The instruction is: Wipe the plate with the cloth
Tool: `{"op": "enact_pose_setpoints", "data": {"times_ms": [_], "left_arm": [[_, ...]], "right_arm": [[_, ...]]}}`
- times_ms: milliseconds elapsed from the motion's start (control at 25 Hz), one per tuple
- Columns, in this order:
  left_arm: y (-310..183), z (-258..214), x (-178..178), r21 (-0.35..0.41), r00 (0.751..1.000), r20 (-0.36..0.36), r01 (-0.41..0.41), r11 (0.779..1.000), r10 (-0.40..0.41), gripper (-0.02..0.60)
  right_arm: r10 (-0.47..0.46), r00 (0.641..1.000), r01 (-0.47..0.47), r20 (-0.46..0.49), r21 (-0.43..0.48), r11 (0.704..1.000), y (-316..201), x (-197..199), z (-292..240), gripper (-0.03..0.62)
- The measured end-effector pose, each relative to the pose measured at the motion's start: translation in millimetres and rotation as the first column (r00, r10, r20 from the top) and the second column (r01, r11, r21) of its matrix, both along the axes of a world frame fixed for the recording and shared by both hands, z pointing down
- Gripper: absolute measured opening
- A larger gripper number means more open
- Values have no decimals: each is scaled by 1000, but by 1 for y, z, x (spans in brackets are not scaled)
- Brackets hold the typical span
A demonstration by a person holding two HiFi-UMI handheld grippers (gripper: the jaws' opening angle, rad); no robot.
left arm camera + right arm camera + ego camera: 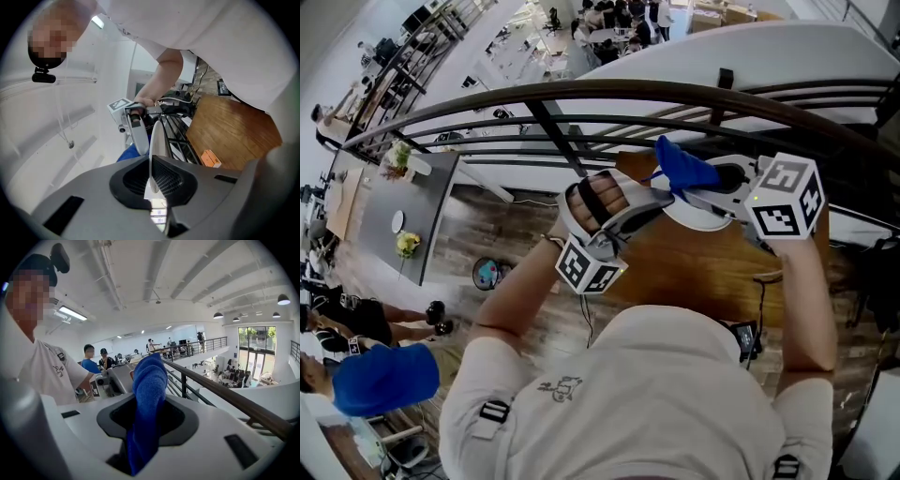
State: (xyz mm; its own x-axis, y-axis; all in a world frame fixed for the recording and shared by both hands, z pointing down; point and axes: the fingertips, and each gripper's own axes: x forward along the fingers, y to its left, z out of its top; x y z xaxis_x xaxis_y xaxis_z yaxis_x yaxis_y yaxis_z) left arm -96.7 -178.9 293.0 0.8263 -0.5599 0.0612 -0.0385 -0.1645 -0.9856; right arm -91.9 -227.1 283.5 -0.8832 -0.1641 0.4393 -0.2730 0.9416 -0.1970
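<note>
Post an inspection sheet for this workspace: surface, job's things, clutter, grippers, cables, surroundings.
surface: wooden table beside the railing.
job's things: white plate held on edge; blue cloth bunched.
clutter: small orange box at the table's edge.
grippers: left gripper shut on plate; right gripper shut on cloth.
cables: black cable at the table's near edge.
surroundings: open hall below, people around.
</note>
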Motion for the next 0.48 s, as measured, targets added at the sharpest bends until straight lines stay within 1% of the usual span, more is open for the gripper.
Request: {"op": "enact_pose_setpoints", "data": {"times_ms": [120,200,320,400,480], "left_arm": [[-8,-3,-7,-9,1000,-16,24,1000,-24,17],[-12,-4,-13,-9,999,-20,40,999,-40,17],[-16,1,-18,-15,999,-26,47,999,-47,17],[-17,5,-24,-29,998,-35,54,998,-55,17],[-22,6,-32,-55,995,-62,73,996,-76,17]], "right_arm": [[-16,1000,16,-5,4,1000,8,6,-5,126],[-2,1000,2,-21,-2,1000,7,15,-3,127],[49,997,-50,-55,-10,999,-4,35,10,126],[90,995,-92,-53,-27,995,-10,46,20,127],[150,988,-152,-42,-46,987,-15,61,29,127]]}}
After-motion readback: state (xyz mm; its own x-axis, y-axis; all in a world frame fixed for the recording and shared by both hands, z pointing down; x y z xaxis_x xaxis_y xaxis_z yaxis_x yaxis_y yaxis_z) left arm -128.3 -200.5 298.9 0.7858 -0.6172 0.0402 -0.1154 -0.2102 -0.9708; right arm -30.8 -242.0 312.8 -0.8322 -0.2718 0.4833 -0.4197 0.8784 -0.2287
